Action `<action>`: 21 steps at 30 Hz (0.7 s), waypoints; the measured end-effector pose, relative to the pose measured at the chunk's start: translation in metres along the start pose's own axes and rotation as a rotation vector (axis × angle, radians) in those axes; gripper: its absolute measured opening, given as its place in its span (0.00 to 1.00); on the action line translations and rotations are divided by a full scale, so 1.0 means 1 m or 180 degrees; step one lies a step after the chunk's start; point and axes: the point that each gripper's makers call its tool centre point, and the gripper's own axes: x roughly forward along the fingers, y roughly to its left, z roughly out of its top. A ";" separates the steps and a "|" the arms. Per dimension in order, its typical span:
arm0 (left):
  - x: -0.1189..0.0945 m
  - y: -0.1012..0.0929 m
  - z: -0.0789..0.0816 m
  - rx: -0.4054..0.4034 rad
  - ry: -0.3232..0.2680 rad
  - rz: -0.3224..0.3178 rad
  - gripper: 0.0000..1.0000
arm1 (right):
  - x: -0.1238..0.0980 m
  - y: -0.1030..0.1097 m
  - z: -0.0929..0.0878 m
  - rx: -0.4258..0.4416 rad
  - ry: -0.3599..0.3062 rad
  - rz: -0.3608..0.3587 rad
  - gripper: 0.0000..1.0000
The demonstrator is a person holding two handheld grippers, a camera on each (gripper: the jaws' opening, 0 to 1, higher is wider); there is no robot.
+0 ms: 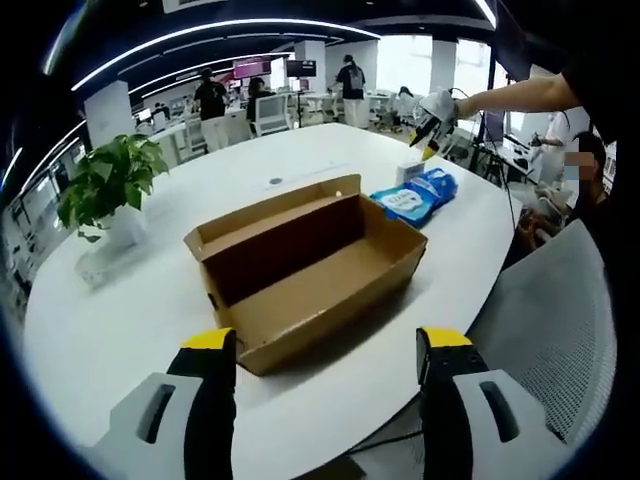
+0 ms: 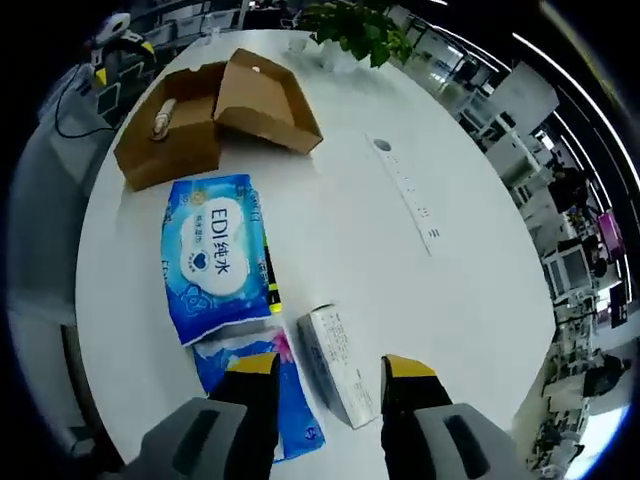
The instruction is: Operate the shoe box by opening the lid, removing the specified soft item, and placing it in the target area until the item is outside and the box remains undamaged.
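Observation:
An open brown cardboard shoe box (image 1: 310, 265) lies mid-table, its lid folded back behind it. My left gripper (image 1: 325, 352) hovers open just short of the box's near corner, nothing between its jaws. In the right gripper view the same shoe box (image 2: 165, 145) sits far off at upper left, with a pale oblong item (image 2: 163, 118) inside. A blue soft wipes pack (image 2: 215, 250) lies flat on the table, a second blue pack (image 2: 290, 415) beside it. My right gripper (image 2: 328, 370) is open above a small white carton (image 2: 335, 370). The blue packs (image 1: 415, 198) rest right of the box.
A potted plant (image 1: 105, 185) stands at the table's left. A white power strip (image 2: 405, 190) lies on the round white table (image 1: 150, 320). A mesh chair (image 1: 560, 330) stands at the right edge. People and desks fill the office behind.

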 end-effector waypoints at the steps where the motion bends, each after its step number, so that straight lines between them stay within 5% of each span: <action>1: 0.000 0.001 0.000 0.0016 -0.0003 -0.0004 0.75 | -0.002 0.002 0.001 0.0024 -0.0024 -0.0006 0.39; 17: -0.006 0.024 0.009 0.0357 0.0038 -0.0057 0.71 | -0.050 0.060 0.026 0.0427 -0.0313 0.0052 0.64; 21: -0.006 0.031 0.013 0.0337 0.0033 -0.0078 0.61 | -0.065 0.070 0.039 0.0565 -0.0416 -0.0102 0.76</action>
